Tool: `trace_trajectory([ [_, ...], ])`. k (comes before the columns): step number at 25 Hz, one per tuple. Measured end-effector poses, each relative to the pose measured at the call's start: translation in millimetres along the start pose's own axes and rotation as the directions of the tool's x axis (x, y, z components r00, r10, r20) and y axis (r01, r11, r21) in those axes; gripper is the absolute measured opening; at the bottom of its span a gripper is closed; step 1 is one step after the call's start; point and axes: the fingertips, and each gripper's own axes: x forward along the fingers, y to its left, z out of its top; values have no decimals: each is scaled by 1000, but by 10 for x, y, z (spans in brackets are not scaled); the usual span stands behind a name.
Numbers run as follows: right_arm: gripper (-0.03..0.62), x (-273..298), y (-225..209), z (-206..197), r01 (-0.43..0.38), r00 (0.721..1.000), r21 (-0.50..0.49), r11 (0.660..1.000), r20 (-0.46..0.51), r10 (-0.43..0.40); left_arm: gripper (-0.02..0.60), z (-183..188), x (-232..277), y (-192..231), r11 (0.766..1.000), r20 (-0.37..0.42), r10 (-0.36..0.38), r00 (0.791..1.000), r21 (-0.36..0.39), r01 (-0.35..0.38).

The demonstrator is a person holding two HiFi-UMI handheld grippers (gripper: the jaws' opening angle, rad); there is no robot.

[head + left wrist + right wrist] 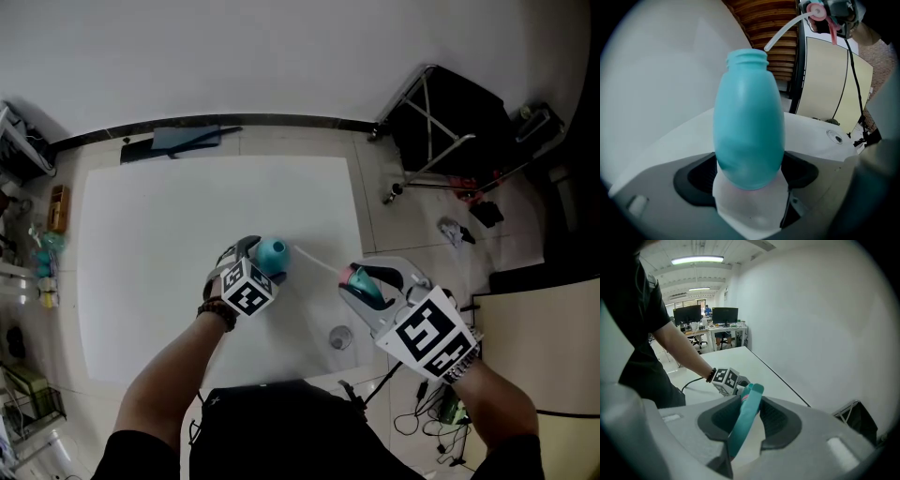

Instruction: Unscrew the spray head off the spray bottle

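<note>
My left gripper (262,262) is shut on the lower body of a teal spray bottle (273,252), over the white table. In the left gripper view the bottle (749,126) stands up between the jaws, and its threaded neck (746,57) is open with no head on it. My right gripper (367,286) is shut on the teal spray head (360,281), apart from the bottle to the right. The head's white dip tube (317,261) reaches back toward the bottle. In the right gripper view the head (746,413) lies slanted between the dark pads (780,420).
A white table (169,244) fills the middle, with a small round clear piece (340,337) near its front right corner. A black folding stand (441,122) and cables (422,403) are on the floor to the right. A blue pad (186,139) lies past the far edge.
</note>
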Motion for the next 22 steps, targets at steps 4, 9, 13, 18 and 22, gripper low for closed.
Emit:
trace_trajectory([
  [4, 120, -7, 5, 4, -2, 1000, 1, 1000, 1, 2, 437, -20, 19, 9, 1000, -10, -1, 1000, -4, 1],
  [9, 120, -17, 20, 23, -8, 1000, -1, 1000, 5, 8, 431, -20, -12, 29, 1000, -16, 7, 1000, 2, -7],
  [13, 120, -32, 46, 36, -12, 1000, -3, 1000, 11, 13, 428, -15, -77, 51, 1000, -22, 23, 1000, 21, -22],
  [18, 120, -64, 73, 50, -16, 1000, -8, 1000, 20, 16, 426, -16, -166, 54, 994, -53, 47, 997, 102, -42],
  [22, 120, -81, 94, 74, -21, 1000, -16, 1000, 21, 21, 423, -2, -248, 72, 981, -81, 79, 994, 186, -63],
])
